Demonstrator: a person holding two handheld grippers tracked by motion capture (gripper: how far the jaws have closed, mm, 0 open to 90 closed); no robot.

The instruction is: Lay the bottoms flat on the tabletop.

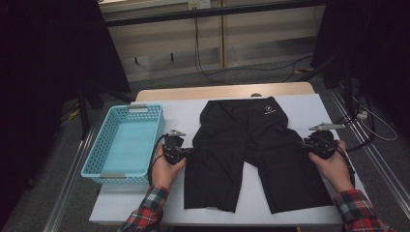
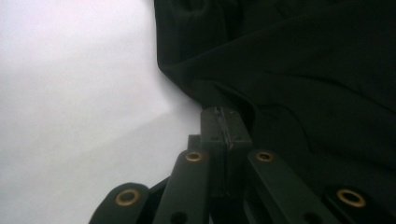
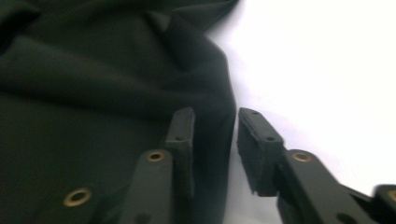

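High view: black shorts [image 1: 251,150] lie flat on your white desk [image 1: 309,108], beside a blue basket [image 1: 126,140] (at the left). Your left gripper [image 2: 223,122] has its fingers pinched on the shorts' edge — your right gripper [image 3: 215,135] holds its fingers apart, straddling the opposite hem without pressing.

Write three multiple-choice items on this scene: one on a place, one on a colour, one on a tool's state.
1. Where is the basket relative to the shorts?
A. To their left
B. To their right
C. On top of them

2. What colour is the basket?
A. Red
B. Light blue
C. Yellow

3. How are the left tool's jaws?
A. Wide open
B. Shut at the shorts' edge
C. Holding the basket

Answers: 1 A, the high view shows it left of them. 2 B, its mesh walls are light blue. 3 B, the left gripper view shows the jaws together at the fabric's edge.
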